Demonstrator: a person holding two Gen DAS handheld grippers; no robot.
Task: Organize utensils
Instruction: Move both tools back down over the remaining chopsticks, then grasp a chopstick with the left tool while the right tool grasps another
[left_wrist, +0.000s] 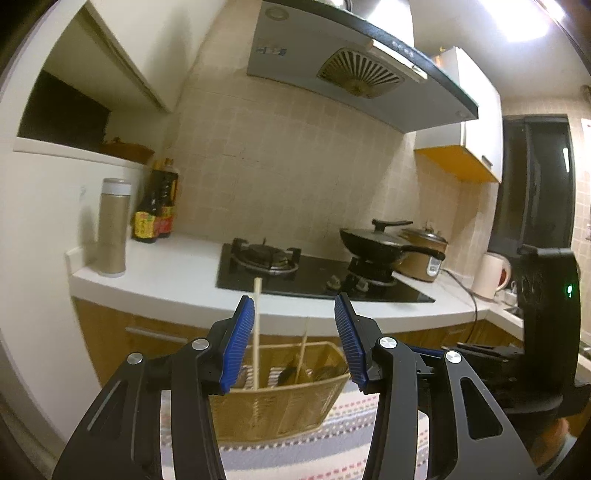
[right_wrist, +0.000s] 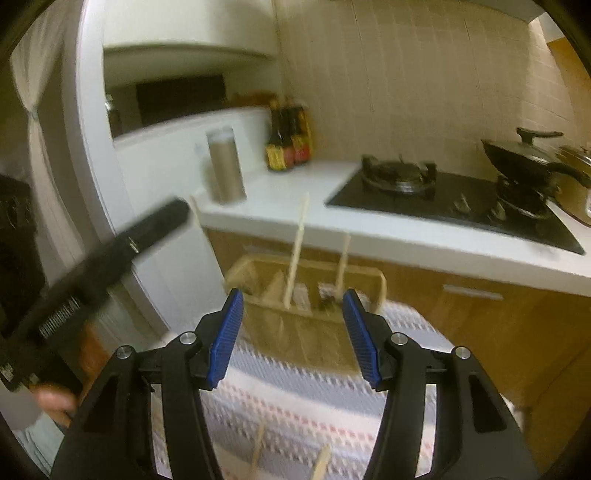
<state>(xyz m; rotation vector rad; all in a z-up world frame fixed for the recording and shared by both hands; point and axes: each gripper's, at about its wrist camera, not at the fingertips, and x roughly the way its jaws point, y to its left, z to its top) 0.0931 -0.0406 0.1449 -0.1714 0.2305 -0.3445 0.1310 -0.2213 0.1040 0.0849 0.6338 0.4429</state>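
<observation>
Left wrist view: left gripper (left_wrist: 294, 341) released, empty, lower centre. Woven basket (left_wrist: 291, 402) between its fingers holds upright chopsticks (left_wrist: 256, 332) and dark utensils.

Right wrist view: right gripper (right_wrist: 293, 338) released, empty. Wooden pieces (right_wrist: 321, 461) at bottom edge on striped cloth (right_wrist: 295, 398), apparently unsorted; work judged partly done.

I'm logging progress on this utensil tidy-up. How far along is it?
Partly done. Two chopsticks already stand upright in the wicker basket, along with some darker utensils that are hard to make out. Nothing is in hand: the left gripper and right gripper are both open and empty. Left to do: two wooden pieces lie on the striped cloth in the right wrist view.
</observation>
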